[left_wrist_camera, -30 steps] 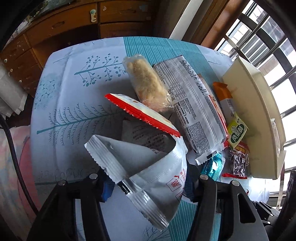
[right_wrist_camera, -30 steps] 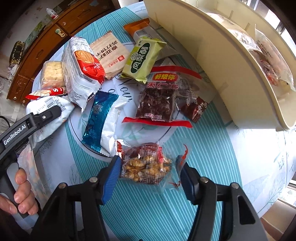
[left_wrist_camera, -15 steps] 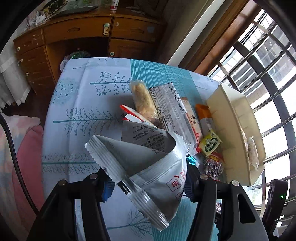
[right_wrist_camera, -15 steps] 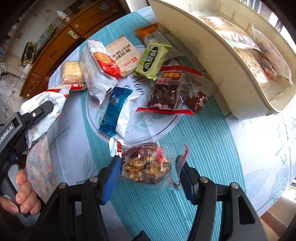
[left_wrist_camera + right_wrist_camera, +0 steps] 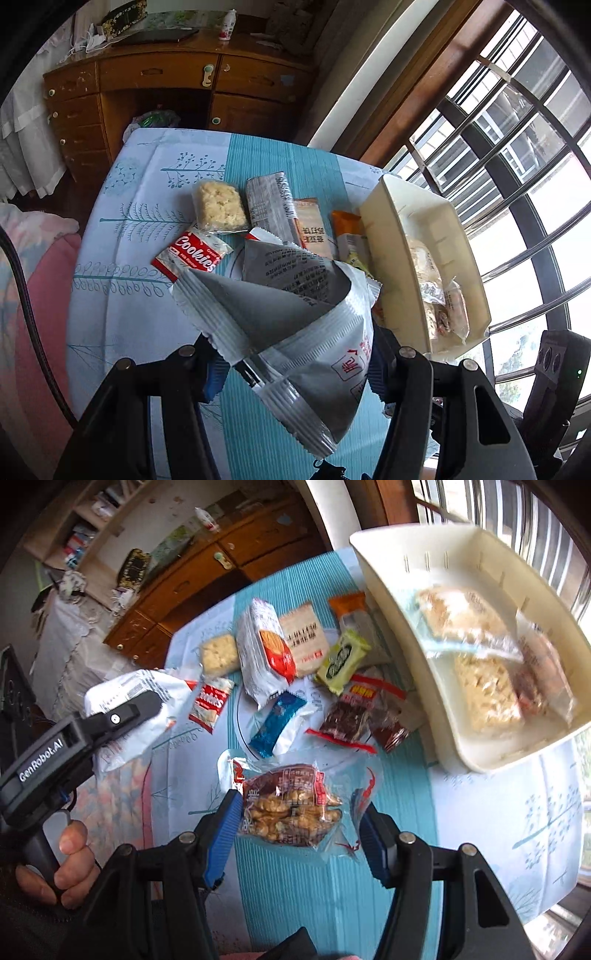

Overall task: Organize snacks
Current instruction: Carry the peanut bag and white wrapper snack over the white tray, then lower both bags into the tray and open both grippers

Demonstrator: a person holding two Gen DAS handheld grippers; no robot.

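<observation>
Snacks lie scattered on the counter (image 5: 147, 206), under a pale cloth with teal bands, and two of them are in our tools. Our left tool (image 5: 295, 365) pinches a crumpled silver-grey packet (image 5: 295, 314) with printed text, held clear above the counter. Our right tool (image 5: 297, 825) pinches a clear bag of walnuts (image 5: 291, 808) with a red label, also lifted. Below sit a red Cookies pack (image 5: 192, 254), a rice-crisp block (image 5: 221, 206), a white cracker bag (image 5: 266, 653), a green wafer pack (image 5: 341, 661), a blue-and-white wrapper (image 5: 277, 725) and a dark red-edged date packet (image 5: 349, 720). Beside them, touching the orange pack (image 5: 347, 603), stands the cream bin (image 5: 391, 576), holding what seem to be rice-crisp bars, though they are blurred. A hand (image 5: 61, 867) grips the left tool's handle.
</observation>
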